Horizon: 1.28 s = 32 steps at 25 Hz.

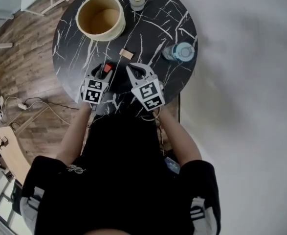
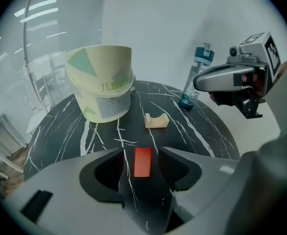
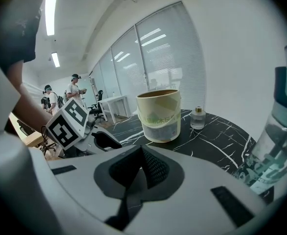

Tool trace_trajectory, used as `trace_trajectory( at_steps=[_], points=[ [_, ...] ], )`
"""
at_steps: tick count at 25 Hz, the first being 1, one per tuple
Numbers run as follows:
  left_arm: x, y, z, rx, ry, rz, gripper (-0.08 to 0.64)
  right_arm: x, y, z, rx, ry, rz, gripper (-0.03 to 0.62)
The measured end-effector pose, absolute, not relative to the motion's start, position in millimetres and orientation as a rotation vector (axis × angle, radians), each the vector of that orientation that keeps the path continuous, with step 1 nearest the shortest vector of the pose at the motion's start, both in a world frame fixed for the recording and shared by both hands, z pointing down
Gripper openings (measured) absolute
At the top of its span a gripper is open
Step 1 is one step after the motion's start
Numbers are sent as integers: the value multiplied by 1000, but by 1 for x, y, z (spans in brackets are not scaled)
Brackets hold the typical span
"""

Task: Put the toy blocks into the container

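A red block lies flat on the black marble table, between the jaws of my left gripper, which stand open with a gap on each side of it. The head view shows that left gripper over the red block near the table's front. A wooden arch block lies farther on, also seen as the wooden block mid-table. The cream container stands upright at the back left. My right gripper hovers beside the left one, shut and empty.
A water bottle stands near the table's right edge, close to my right gripper. A small glass bottle sits at the back beside the container. Wooden floor and cables lie left of the table. People stand far off in the room.
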<state>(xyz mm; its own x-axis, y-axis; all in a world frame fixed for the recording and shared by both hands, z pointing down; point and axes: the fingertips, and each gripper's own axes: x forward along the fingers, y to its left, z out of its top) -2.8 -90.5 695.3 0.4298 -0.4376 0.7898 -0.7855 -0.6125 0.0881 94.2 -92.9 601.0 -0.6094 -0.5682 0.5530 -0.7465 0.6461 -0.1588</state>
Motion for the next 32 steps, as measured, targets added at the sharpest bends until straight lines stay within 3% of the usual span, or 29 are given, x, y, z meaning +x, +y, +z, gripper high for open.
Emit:
trace_trajectory(
  at_steps=[13, 18, 32],
  points=[
    [4, -96, 732, 2262, -925, 1202, 215, 99, -77, 608, 1117, -2345, 565, -3],
    [6, -92, 735, 2261, -894, 1197, 143, 97, -78, 606, 1129, -2344, 570, -3],
    [-25, -121, 648, 2331, -1131, 944, 141, 73, -96, 598, 1132, -2380, 552, -3]
  ],
)
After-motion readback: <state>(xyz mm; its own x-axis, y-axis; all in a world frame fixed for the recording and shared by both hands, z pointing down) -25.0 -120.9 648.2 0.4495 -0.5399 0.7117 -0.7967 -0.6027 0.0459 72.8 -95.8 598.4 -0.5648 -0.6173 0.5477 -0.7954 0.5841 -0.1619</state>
